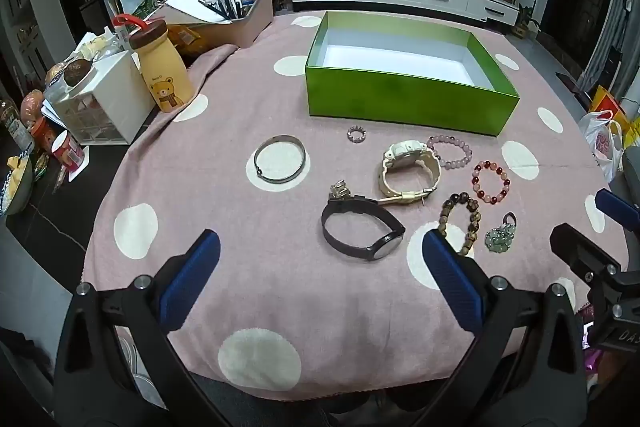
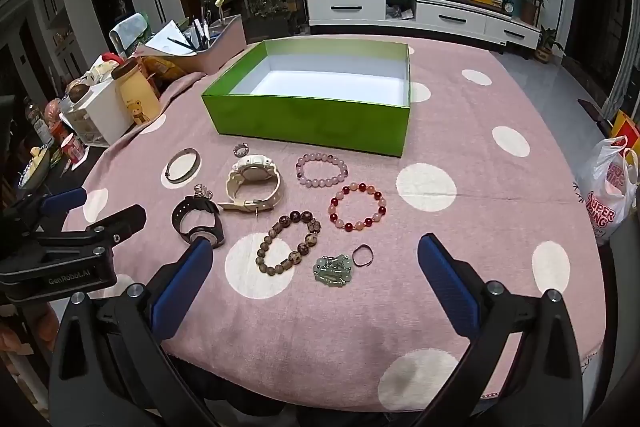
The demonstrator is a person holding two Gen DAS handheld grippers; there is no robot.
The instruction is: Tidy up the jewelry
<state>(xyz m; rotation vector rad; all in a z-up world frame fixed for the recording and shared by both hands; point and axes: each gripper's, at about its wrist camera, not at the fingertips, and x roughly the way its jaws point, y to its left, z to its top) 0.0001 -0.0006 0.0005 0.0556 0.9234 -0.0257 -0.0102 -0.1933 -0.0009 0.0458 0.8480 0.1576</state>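
While both grippers hang low over the near rim of the table, the pink polka-dot tablecloth [image 2: 460,131] fills most of each view, its near edge curving just under the fingers. From the right wrist view, the whole stretch from 1 to 4 o'clock is bare cloth out to the rim, where a white plastic bag [image 2: 606,183] stands beyond the edge. At 12 o'clock sits the green box [image 2: 312,125], open-topped with a white floor, nothing inside. At 10 o'clock, off the cloth's left edge, crowd a white drawer unit [image 1: 100,107] and a bear-print bottle [image 1: 164,71].

Between box and grippers the jewelry lies in a loose cluster, pieces near one another: a cream watch [image 2: 252,183] at centre, a black watch [image 2: 200,221] to its 7 o'clock touching the cream strap's end, a metal bangle [image 2: 182,165] at its 9 o'clock, a brown bead bracelet [image 2: 290,241], a red-and-pink bead bracelet [image 2: 358,209], a lilac bead bracelet [image 2: 322,169], a jade pendant [image 2: 334,269] with a small dark loop [image 2: 363,254] just beside it, and a small beaded ring [image 2: 241,148] nearest the box.

Left gripper [image 1: 320,283] is spread wide, holding nothing, the black watch ahead between its fingers. Right gripper [image 2: 314,287] is likewise spread and empty, pendant and brown bracelet lying between its blue pads [image 2: 448,287].
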